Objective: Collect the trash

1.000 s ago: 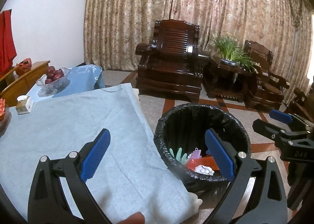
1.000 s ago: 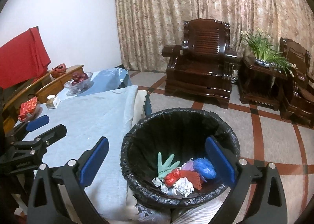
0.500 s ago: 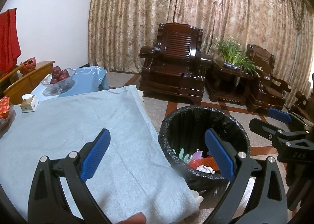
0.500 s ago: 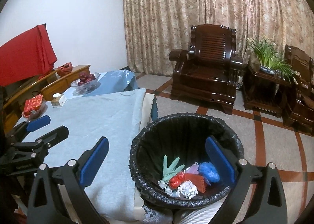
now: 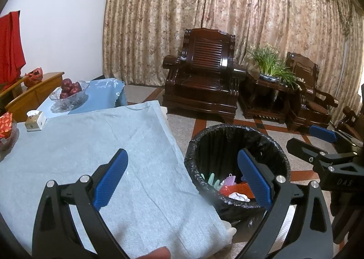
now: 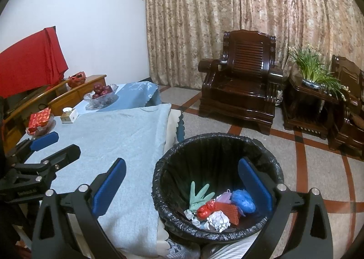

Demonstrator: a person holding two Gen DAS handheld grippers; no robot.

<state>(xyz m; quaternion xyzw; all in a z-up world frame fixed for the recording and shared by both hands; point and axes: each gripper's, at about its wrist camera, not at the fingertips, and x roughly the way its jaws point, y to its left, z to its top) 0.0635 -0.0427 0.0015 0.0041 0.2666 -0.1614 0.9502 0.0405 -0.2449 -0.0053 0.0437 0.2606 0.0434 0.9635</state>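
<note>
Trash (image 6: 216,210) — green glove, crumpled white paper, red and blue scraps — piled inside black-lined round bin (image 6: 159,190), beside grey-clothed tabletop's (image 6: 118,136) right edge. Left gripper (image 5: 182,181) and right gripper (image 6: 182,186) both spread wide, empty.

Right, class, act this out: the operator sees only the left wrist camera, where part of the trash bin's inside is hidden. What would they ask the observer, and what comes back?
Operator: The right side of the bin is blocked for me. Anything there?
Observer: Yes, a puffy blue bundle lies among the trash.
Operator: And those green strips on the left?
Observer: They are the fingers of a green glove lying in the bin.
Operator: Is the right gripper carrying anything?
Observer: No, the right gripper is open and empty, facing the bin.
</note>
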